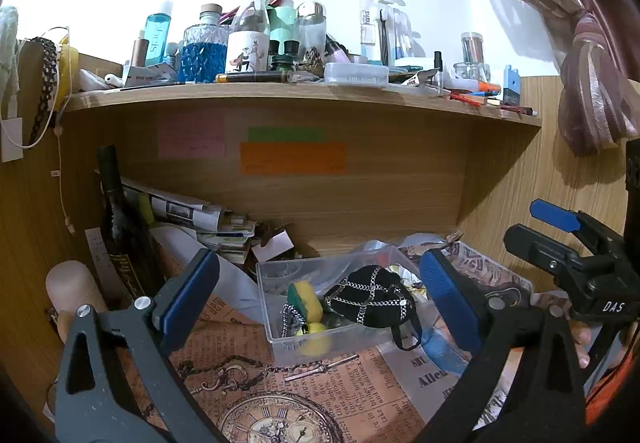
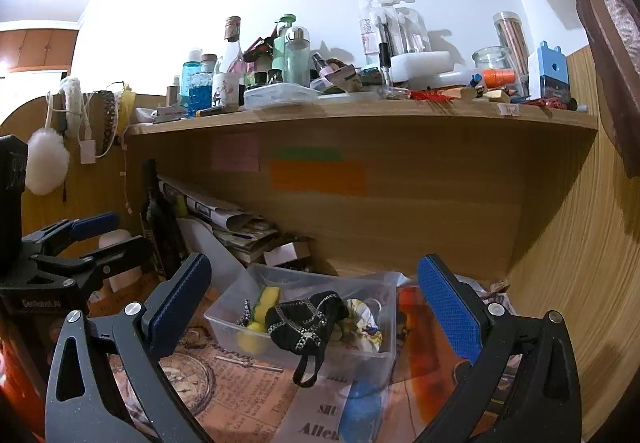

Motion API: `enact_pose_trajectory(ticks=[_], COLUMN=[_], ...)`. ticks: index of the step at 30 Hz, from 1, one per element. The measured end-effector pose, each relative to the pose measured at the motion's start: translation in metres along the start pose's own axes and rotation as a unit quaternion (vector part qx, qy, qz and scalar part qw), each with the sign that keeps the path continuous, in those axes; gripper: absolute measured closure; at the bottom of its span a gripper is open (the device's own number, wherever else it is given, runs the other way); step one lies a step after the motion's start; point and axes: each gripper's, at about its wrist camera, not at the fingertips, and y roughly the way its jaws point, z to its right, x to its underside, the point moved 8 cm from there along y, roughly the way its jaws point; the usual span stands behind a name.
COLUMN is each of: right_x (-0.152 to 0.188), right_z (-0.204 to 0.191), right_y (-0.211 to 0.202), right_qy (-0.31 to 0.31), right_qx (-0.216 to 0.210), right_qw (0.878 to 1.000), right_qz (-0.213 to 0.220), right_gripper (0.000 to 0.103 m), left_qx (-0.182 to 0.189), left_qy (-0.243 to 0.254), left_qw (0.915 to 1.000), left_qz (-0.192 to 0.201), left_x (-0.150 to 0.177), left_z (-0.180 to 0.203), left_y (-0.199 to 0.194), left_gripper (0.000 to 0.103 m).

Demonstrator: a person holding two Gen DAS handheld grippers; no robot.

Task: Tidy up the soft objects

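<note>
Left tool (image 1: 320,283) agape, quilted black pouch (image 1: 370,301)

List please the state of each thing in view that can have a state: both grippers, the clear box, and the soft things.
left gripper: open, empty
right gripper: open, empty
clear plastic box: no lid on, partly filled
black pouch with chain pattern: in the box, its strap hanging over the front wall
yellow and green sponge: in the box
dark bottle: upright, left of the box
</note>
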Motion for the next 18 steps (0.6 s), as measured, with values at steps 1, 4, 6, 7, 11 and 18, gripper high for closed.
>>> enact_pose_trajectory(ticks=[1, 4, 6, 7, 11, 18], right_x=[0.0005, 0.0009, 0.001, 0.0009, 0.0009, 0.0027], right_z=[0.0006, 0.0018, 0.002, 0.0019, 0.0027, 0.003], right_y=[0.0002, 0.0007, 0.0008, 0.0008, 0.0008, 0.0017], right_qy=[0.001, 0.003, 0.003, 0.003, 0.003, 0.007], right_qx=[0.0, 0.0, 0.0, 0.0, 0.0, -0.001], right_qw=[1.0, 1.0, 1.0, 1.0, 1.0, 1.0], right_qz=[-0.001, -0.001, -0.001, -0.001, -0.002, -0.003], right_gripper=[0.0, 0.0, 0.0, 0.0, 0.0, 0.0], left_qx=[0.0, 0.0, -0.003, -0.003, -0.005, -0.003], left_qy=[0.0, 0.0, 0.0, 0.0, 0.001, 0.01], left_qw=[1.0, 1.0, 1.0, 1.0, 1.0, 0.9999], left_qz=[0.0, -0.001, -0.002, -0.001, -0.001, 0.001], left_x=[0.0003, 0.0, -0.0001, -0.0003, -0.0006, 0.0003], left_z=[-0.0001, -0.0005, 0.0009, 0.0011, 0.0015, 0.0049], left_y=[0.0004, 0.0007, 0.0016, 0.0014, 0.0027, 0.0021], left_gripper=[0.001, 0.001, 0.001, 0.001, 0.001, 0.0])
